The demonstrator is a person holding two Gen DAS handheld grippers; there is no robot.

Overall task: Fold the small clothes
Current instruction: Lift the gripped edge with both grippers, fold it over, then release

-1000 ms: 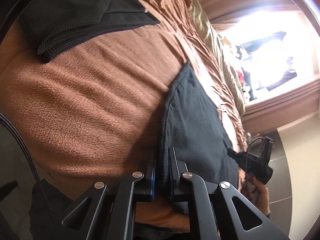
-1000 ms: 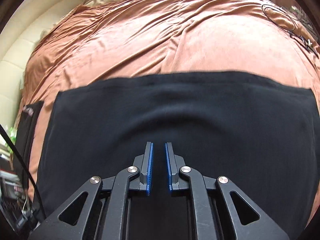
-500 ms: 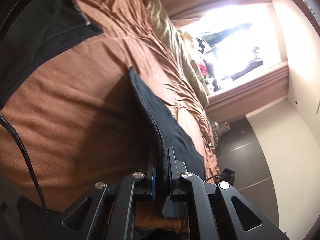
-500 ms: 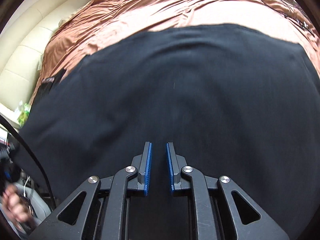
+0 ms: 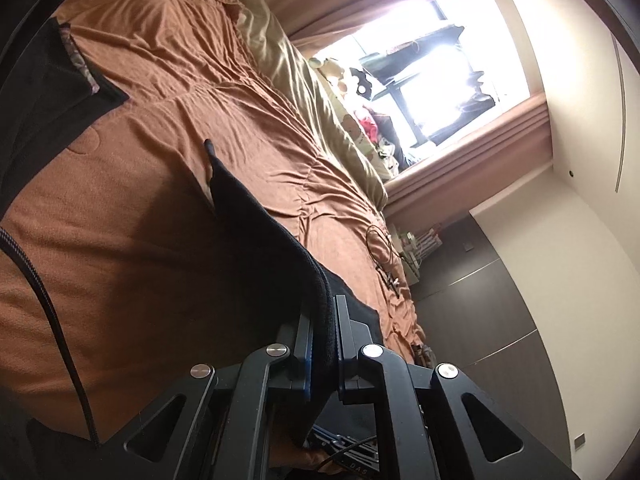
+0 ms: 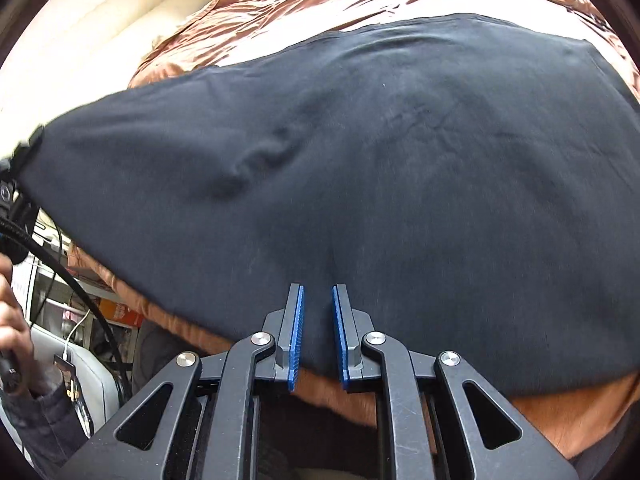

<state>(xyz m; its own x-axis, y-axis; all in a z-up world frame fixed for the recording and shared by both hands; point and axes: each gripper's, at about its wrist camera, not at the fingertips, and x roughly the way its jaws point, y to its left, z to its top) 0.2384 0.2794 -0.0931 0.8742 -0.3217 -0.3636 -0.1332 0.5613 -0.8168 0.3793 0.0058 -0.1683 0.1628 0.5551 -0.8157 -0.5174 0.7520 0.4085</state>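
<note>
A black garment (image 6: 400,160) lies spread over the brown blanket (image 6: 560,412) of a bed. My right gripper (image 6: 318,292) is at its near hem, shut on the fabric, and creases run out from the blue pads. In the left wrist view my left gripper (image 5: 322,312) is shut on the thick hem of the same garment (image 5: 260,248). It holds that side up off the blanket (image 5: 120,240), with the cloth hanging taut toward a far corner. At the left edge of the right wrist view, the raised corner meets the left gripper (image 6: 8,184), held by a hand (image 6: 12,332).
Dark folded clothes (image 5: 44,112) lie at the far left of the bed. A cream duvet (image 5: 304,72) runs along the side by the bright window (image 5: 440,60). Cables (image 5: 380,248) lie on the blanket. A cream headboard (image 6: 100,28) and floor clutter (image 6: 120,312) border the bed.
My left gripper has risen and rolled, lifting the garment's hem off the blanket. My right gripper has slid across the garment to its near hem, and the cloth now bulges up on the left.
</note>
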